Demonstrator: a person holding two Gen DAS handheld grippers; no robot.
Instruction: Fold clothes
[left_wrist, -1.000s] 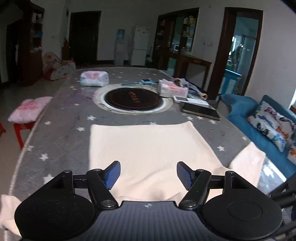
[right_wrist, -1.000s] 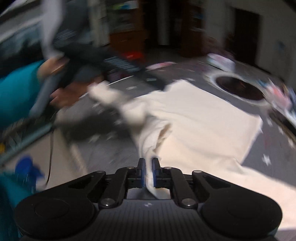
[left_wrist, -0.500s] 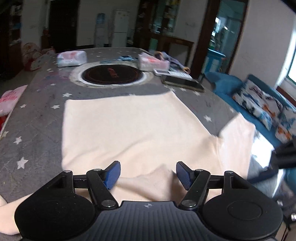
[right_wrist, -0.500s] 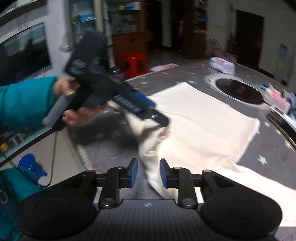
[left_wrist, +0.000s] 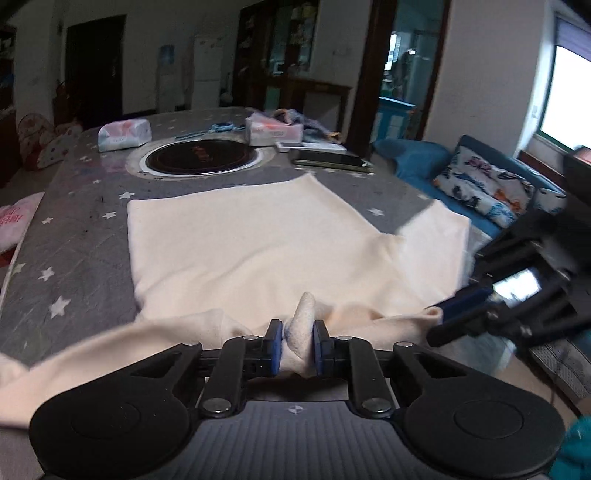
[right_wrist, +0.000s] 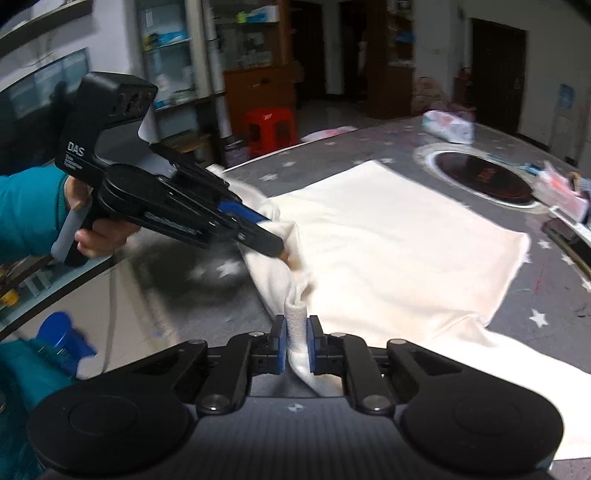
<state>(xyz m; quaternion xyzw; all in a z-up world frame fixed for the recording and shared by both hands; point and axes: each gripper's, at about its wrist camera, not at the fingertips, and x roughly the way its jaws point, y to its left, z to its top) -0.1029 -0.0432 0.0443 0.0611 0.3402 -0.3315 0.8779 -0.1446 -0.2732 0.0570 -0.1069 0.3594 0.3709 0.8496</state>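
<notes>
Left hand-held gripper (left_wrist: 297, 345): we see its blue pads closing on a bunched fold of the cream knit garment (left_wrist: 258, 243), the fabric pinched between them at the near hem.
Right hand-held gripper (right_wrist: 297, 341): its jaws are closing too, narrow, with a rolled ridge of the same cream cloth standing up between the pads.
Garment: we find it spread flat ahead of both hand-held grippers on the grey star-patterned bench (left_wrist: 85, 236), one sleeve trailing off to the right of the left tool.
Hand: in the right wrist view a hand (right_wrist: 92, 229) in a teal sleeve (right_wrist: 29, 210) grips the left tool's handle, up and to the left of the right tool.
Beyond the garment: a round black hotplate (left_wrist: 199, 158) set in the bench, a white tissue pack (left_wrist: 123, 136) to its left, a dark tablet (left_wrist: 328, 160) to its right.
Far right of the left tool: a blue sofa with a butterfly-print cushion (left_wrist: 480, 184).
</notes>
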